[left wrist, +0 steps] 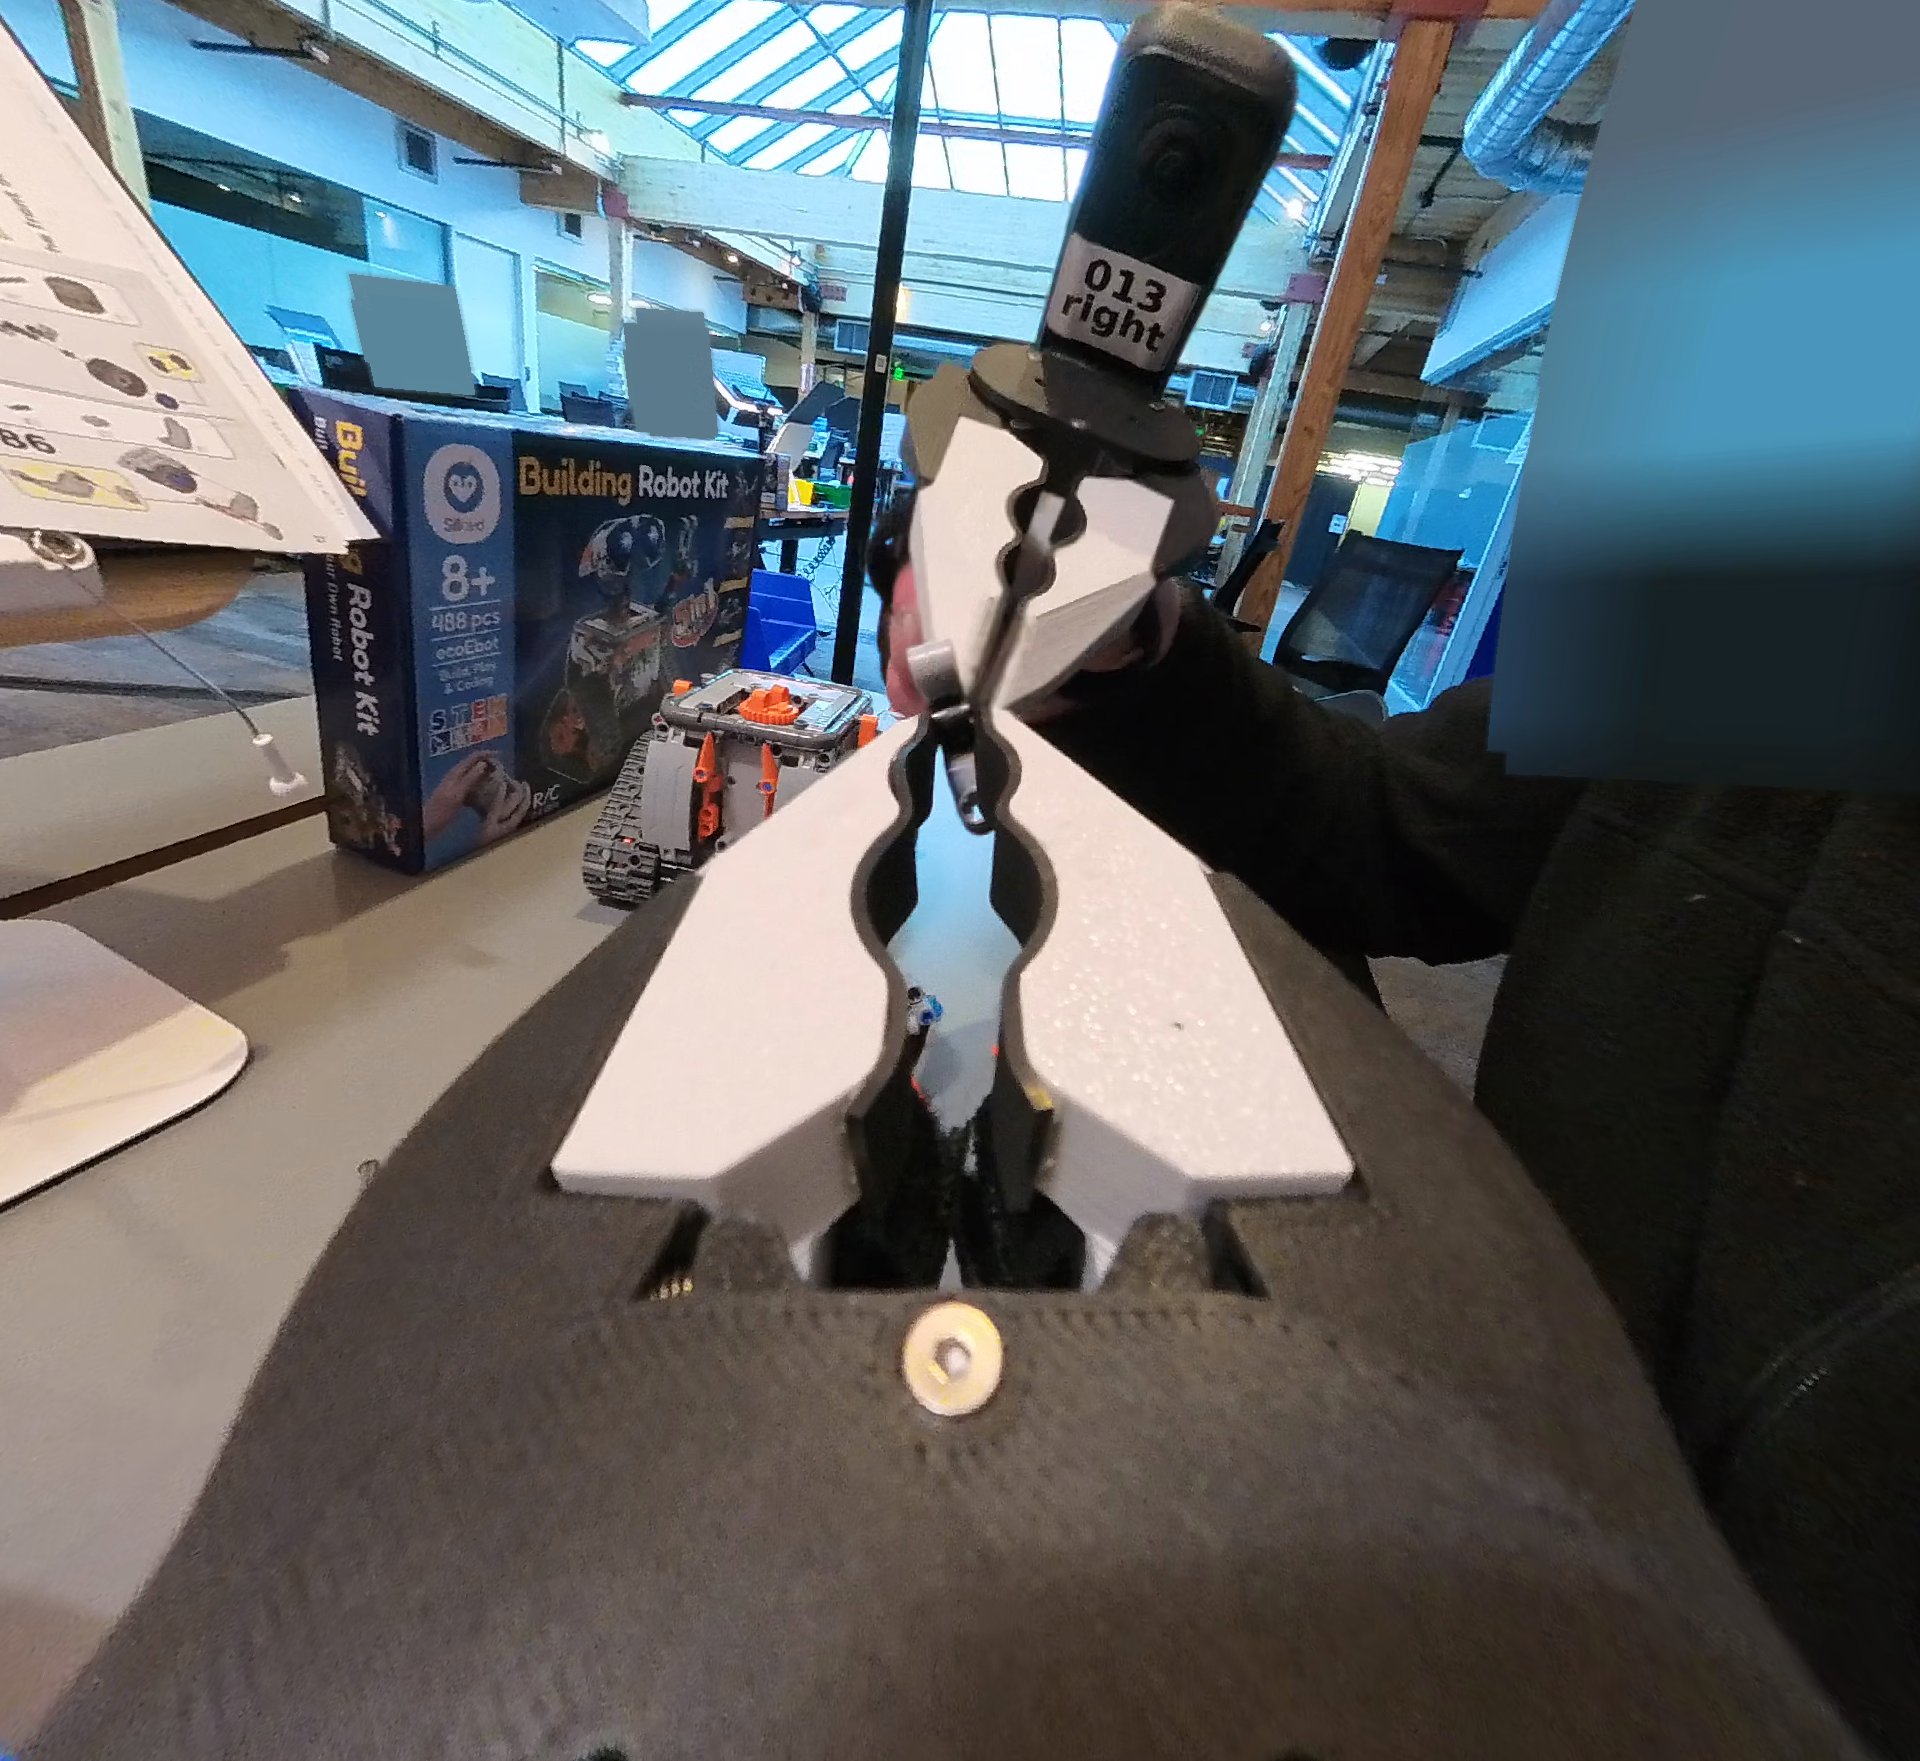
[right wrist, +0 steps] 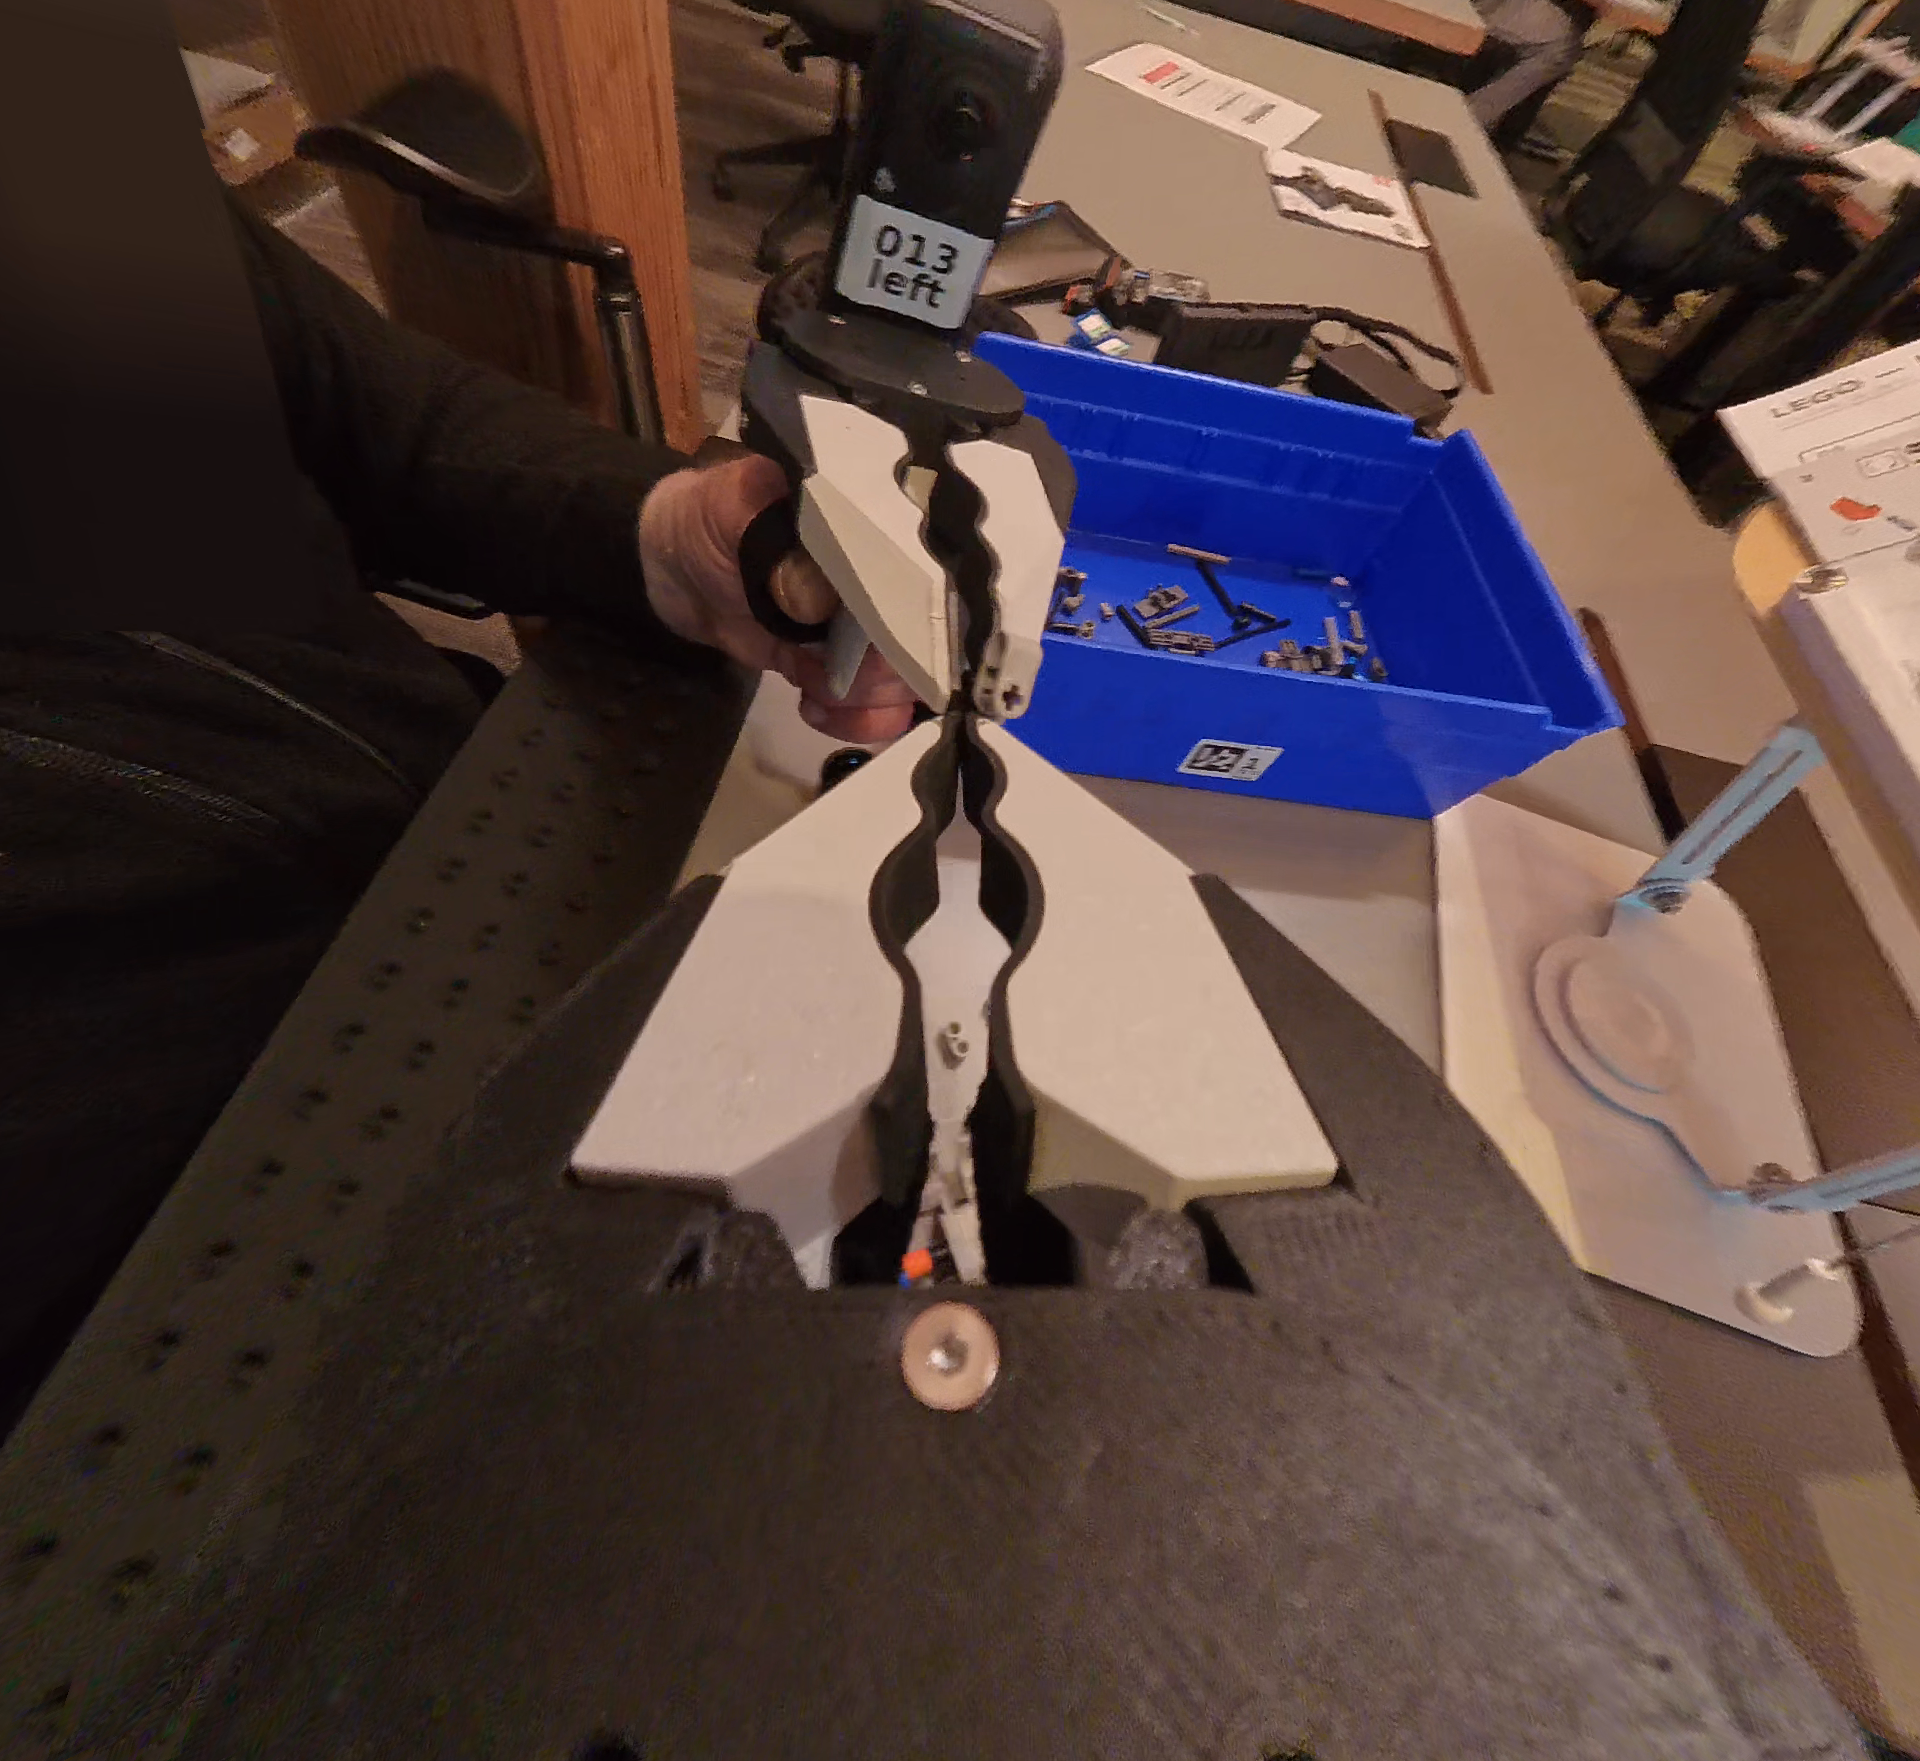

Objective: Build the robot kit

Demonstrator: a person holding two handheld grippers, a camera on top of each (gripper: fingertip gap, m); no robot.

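My left gripper (left wrist: 951, 735) is shut on a small grey beam piece (left wrist: 964, 781) whose end sticks out past the tips. It also shows in the right wrist view (right wrist: 961, 695), in a person's hand (right wrist: 707, 558), with the grey piece (right wrist: 1005, 672) at its tip. My right gripper (right wrist: 954, 732) is shut, and I see nothing clearly between its tips. It faces the left gripper tip to tip, its tips (left wrist: 977, 688) touching the grey piece. Both are held in the air above the table.
A blue bin (right wrist: 1455, 735) with several small dark parts sits behind the grippers. A tracked robot model (left wrist: 717, 776) and its kit box (left wrist: 540, 631) stand on the grey table (left wrist: 343, 1005). An instruction booklet (left wrist: 135, 361) on a white stand (right wrist: 1621, 1036) is at the side. Only a small space, under 4 cm, lies between the two pairs of fingers. From either gripper's tips it is about 25 centimetres to the tracked robot model (left wrist: 717, 776).
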